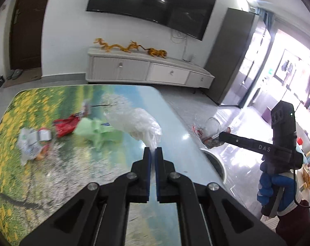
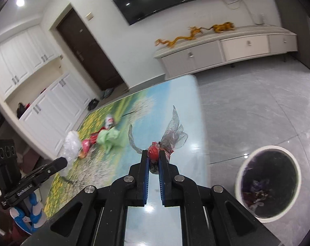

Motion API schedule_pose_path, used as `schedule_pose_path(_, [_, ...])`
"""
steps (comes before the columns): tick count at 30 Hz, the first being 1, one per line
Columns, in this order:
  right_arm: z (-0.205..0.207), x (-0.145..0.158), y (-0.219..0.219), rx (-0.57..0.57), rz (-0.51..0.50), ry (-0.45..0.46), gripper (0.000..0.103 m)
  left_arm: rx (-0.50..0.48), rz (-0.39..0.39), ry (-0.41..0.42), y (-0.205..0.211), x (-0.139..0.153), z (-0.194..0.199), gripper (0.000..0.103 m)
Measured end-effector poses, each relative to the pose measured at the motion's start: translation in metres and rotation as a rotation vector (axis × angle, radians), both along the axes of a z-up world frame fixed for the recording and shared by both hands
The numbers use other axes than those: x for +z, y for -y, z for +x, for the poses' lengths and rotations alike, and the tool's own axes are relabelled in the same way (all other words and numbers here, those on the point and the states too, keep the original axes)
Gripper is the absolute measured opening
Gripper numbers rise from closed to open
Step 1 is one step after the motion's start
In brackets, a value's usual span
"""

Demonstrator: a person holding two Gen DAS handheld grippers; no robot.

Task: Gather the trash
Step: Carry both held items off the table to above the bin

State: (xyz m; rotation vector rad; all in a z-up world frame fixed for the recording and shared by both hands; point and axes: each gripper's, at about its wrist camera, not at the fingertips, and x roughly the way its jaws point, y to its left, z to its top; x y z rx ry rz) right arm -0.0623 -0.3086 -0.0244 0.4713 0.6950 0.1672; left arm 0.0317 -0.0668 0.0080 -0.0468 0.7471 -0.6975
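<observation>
**Coach:** While you hold both loads, think about the drop. Your right gripper (image 2: 154, 156) is clamped narrow on a red-and-clear wrapper bundle (image 2: 165, 143), lifted above the near right part of the table (image 2: 181, 106). The waste bin (image 2: 267, 182) sits on the floor at the lower right of the right wrist view, well apart from the table edge.

**Operator:** And my left?

**Coach:** Your left gripper (image 1: 152, 151) is pinched nearly closed on a thin tail of the crumpled clear plastic bag (image 1: 138, 123), which hangs over the table at mid-frame. That grip looks slight, so I'd judge it could slip; move smoothly and keep the tips level.

**Operator:** How do I finish this well?

**Coach:** Carry the right bundle until it is over the bin's dark opening before you release, since light film drifts. Then bring the left across.

**Operator:** What am I missing in each view?

**Coach:** The right wrist view shows the whole bin and trash already inside; the left wrist view catches only a sliver of its rim at the table's right edge. The left wrist view shows more remaining litter: a green bag (image 1: 93, 131), a red wrapper (image 1: 65, 126), and white-and-silver packets (image 1: 34, 141) at centre left.
</observation>
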Motion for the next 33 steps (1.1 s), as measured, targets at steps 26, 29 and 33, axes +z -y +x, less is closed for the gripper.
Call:
schedule_pose_path(26, [-0.052, -0.147, 0.216, -0.488, 0.209, -0.254, 0.044, -0.473, 0.217, -0.196, 0.348, -0.087, 0.001, 0.042])
schedule_pose_path(29, [-0.058, -0.157, 0.223, -0.512, 0.218, -0.279, 0.045, -0.470, 0.196, -0.221, 0.362, -0.093, 0.009, 0.055])
schedule_pose_path(33, [-0.064, -0.164, 0.229, -0.529, 0.219, -0.298, 0.045, -0.462, 0.200, -0.238, 0.371, -0.098, 0.011, 0.055])
